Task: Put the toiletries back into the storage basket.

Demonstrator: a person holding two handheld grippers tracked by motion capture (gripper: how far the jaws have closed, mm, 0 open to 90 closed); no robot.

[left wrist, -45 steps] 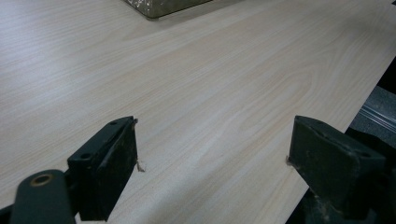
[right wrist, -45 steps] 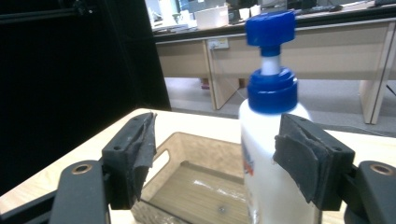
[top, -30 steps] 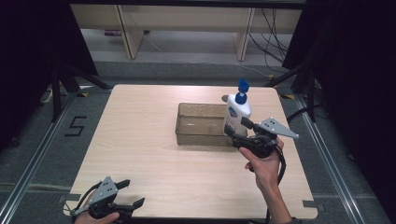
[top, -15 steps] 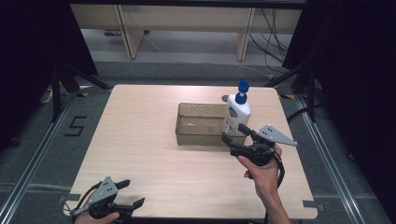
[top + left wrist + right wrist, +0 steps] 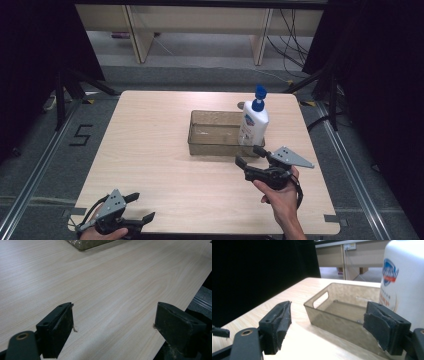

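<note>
Two grippers are in use. The right gripper [image 5: 248,154] has just been opening its jaws; nothing lies between them. The white bottle [image 5: 253,124] stands upright in the tray [image 5: 212,145], just beyond it. The left gripper [image 5: 140,206] is spread wide, well apart from both.

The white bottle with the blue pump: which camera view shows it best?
The high view shows the white bottle best: whole, upright, blue pump on top, at the right end of the clear bin. The right gripper view gives only part of its body and label, cut off at the frame edge. The left gripper view looks over bare table.
</note>
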